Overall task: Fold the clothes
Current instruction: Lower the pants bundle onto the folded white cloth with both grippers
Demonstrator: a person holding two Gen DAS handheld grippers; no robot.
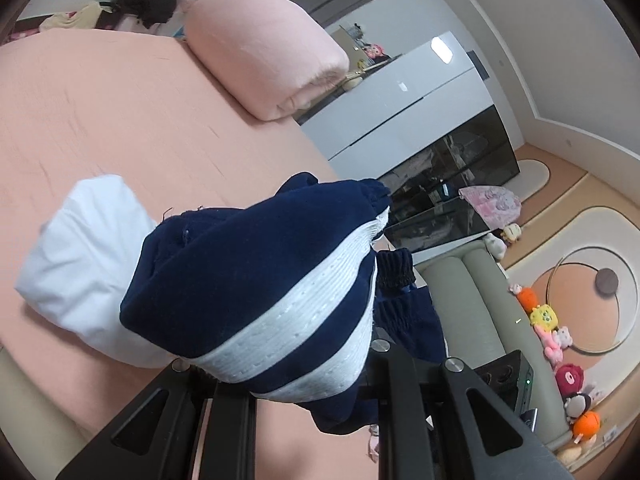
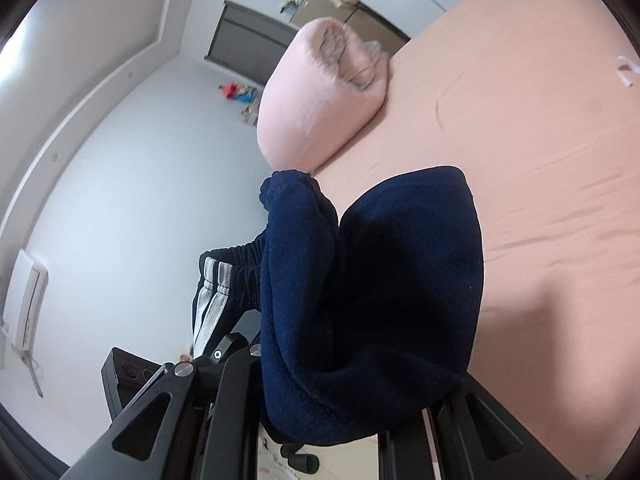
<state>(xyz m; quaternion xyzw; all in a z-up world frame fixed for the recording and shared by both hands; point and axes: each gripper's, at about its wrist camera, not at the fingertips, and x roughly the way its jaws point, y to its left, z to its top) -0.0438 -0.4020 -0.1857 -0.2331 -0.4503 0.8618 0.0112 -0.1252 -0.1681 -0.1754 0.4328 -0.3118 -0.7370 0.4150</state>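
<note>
Left wrist view. My left gripper (image 1: 308, 396) is clamped on the navy track pants (image 1: 256, 280); the jaws stand nearly together with a fold of cloth pinched between them. The pants are lifted clear of the pink bed sheet (image 1: 120, 120) and hang in a bunch in front of the camera. Judgement: light, limp, no stiffness anywhere; thick fleecy knit, not slippery, so a pinch should hold. Two ribbed white stripes (image 1: 320, 304) run down the side seam, a useful line for matching the legs. A gathered elastic cuff (image 1: 396, 270) shows at 3 o'clock of the bunch. A folded white garment (image 1: 80, 272) lies on the sheet at 9 o'clock, partly behind the pants. A rolled pink blanket (image 1: 272, 48) sits at 12 o'clock, well apart. Stuffed toys (image 1: 560, 340) lie along the floor at 4 o'clock.

Right wrist view. My right gripper (image 2: 320, 416) is likewise closed on the same navy track pants (image 2: 380, 300); the fingertips are buried under cloth. Here the fabric is fuzzy, pilled, and drapes in heavy soft lobes. The elastic waistband (image 2: 236, 264) with white stripes hangs at 9 o'clock. Bed sheet (image 2: 540, 160) fills 1 to 4 o'clock.

Judgement: best holds are the waistband corners and the cuffs, where elastic and seams give bulk; mid-leg cloth would sag and twist.
</note>
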